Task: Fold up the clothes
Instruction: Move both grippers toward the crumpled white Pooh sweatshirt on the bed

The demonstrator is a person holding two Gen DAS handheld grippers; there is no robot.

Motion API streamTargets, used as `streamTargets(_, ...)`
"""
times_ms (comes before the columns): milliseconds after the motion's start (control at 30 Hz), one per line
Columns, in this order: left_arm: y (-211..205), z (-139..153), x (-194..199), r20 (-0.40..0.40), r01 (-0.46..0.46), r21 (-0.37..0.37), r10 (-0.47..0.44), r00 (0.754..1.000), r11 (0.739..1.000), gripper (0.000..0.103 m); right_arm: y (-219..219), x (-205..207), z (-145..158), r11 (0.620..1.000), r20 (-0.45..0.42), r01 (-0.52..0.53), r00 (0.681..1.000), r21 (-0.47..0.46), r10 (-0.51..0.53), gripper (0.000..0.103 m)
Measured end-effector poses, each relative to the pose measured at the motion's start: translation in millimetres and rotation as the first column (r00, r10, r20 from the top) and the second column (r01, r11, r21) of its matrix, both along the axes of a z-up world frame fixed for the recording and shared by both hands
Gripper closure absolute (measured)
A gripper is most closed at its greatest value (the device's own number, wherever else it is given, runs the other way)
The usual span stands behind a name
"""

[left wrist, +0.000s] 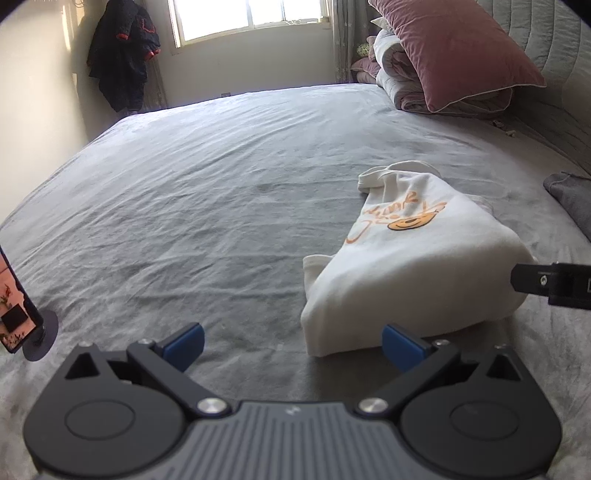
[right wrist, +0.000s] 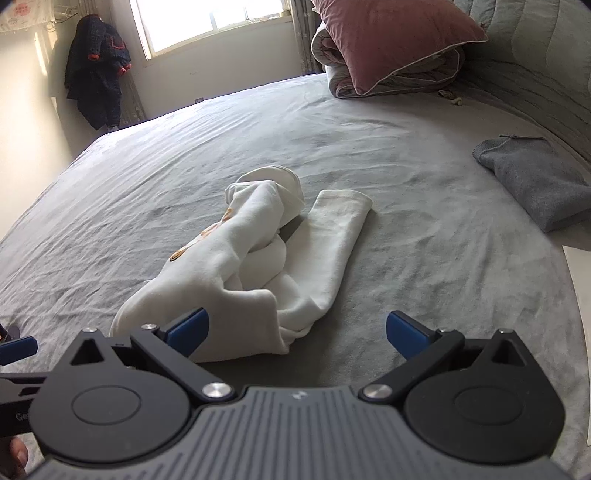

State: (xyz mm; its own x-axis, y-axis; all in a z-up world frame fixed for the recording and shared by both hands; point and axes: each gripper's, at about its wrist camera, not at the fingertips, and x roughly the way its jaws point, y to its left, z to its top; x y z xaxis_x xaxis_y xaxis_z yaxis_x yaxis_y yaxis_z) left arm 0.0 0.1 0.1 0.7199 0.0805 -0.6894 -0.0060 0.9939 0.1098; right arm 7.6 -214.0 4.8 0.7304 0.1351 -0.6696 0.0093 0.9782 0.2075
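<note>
Both sets of jaws spread wide, gripping nothing. Left gripper [left wrist: 293, 343] hovering over bare grey bed [left wrist: 184, 184], white sweatshirt [left wrist: 413, 266] just off its right fingertip. Right gripper [right wrist: 297, 332] poised at the near end of that same sweatshirt [right wrist: 236, 273], crumpled mid-bed, one sleeve stretched toward the headboard side. Grey folded garment [right wrist: 535, 184] near the right edge. Pink pillow [right wrist: 391, 33] on rolled quilt [right wrist: 413, 79] at the far corner.
</note>
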Motion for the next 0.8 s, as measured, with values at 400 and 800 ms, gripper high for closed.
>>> streamTargets(400,0.5,-2.9,0.7,0.014,-0.001,0.021,0.001,1.000,1.000,0.000,-1.3,-1.1,1.5,1.000,0.018,-0.009,1.000,0.011,0.009,0.000)
streamTargets(800,1.5,-6.7,2.1,0.003,-0.001,0.029,0.001,1.000,1.000,0.000,0.0,0.2,-3.9,1.000,0.013,-0.026,1.000,0.011,0.026,0.000)
